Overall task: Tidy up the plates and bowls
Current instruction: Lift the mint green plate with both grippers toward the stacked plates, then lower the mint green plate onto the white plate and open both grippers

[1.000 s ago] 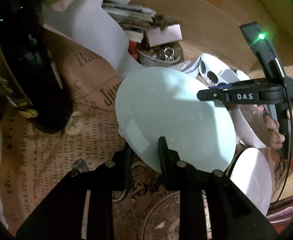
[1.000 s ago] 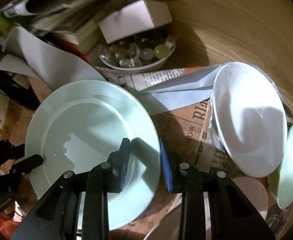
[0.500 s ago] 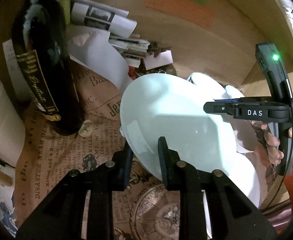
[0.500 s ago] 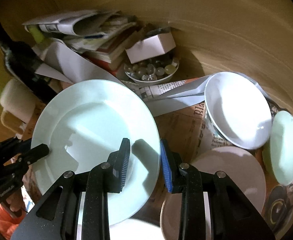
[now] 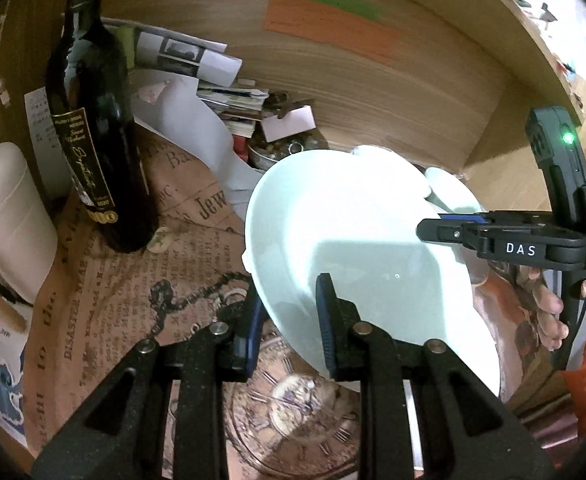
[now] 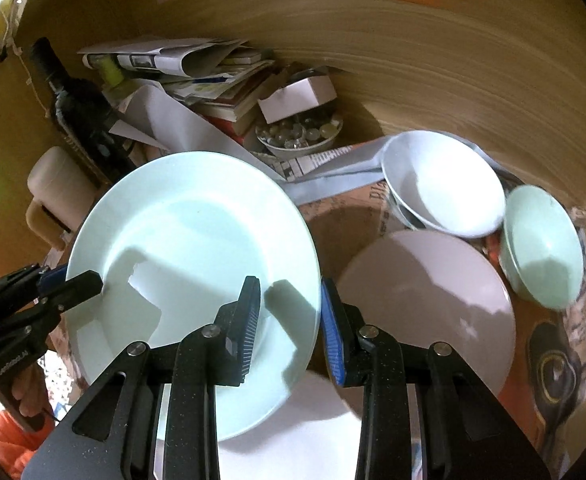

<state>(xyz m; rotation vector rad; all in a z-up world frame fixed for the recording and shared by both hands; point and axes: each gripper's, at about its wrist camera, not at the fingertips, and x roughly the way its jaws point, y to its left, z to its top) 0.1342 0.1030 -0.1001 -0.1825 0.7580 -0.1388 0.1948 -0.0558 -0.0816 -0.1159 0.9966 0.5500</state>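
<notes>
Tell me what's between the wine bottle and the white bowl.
A stack of books and papers, then a dish of marbles under a small white box, seen in the right wrist view.
</notes>
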